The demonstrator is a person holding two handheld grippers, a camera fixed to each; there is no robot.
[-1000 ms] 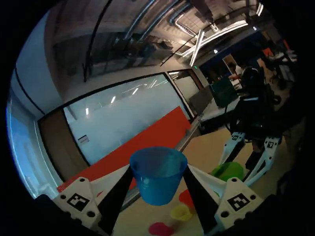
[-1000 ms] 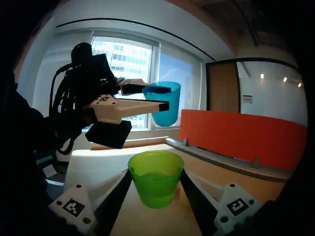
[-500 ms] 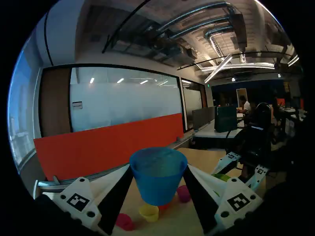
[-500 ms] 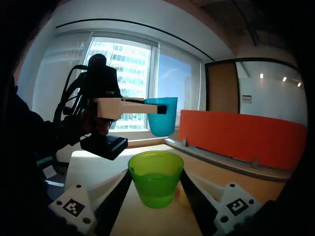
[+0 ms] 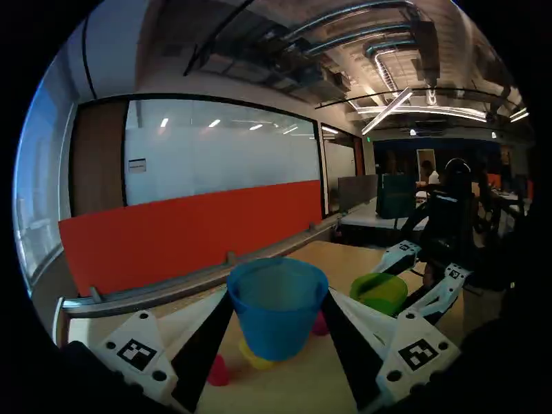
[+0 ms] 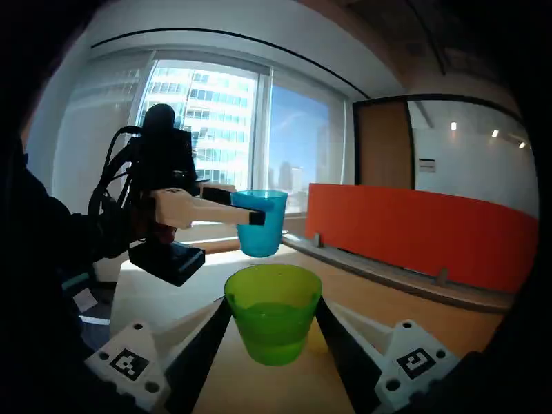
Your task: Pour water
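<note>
My left gripper (image 5: 277,298) is clamped on the blue plastic cup (image 5: 277,319), held upright, above and beyond the green cup (image 6: 274,324), not touching it. My right gripper (image 6: 273,305) grasps the green cup, part-filled with liquid, over the wooden table (image 6: 359,303). There are fiducial marker squares (image 6: 129,363) on the fingers. The wall sign (image 5: 136,165) is too small to read.

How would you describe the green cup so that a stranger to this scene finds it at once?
Find the long orange panel behind the wooden table. In front of it, over the table, the right claw grips a translucent green cup, seemingly part full. Its neighbour, the blue cup in the left claw, hangs nearer the window; colour tells them apart.
</note>
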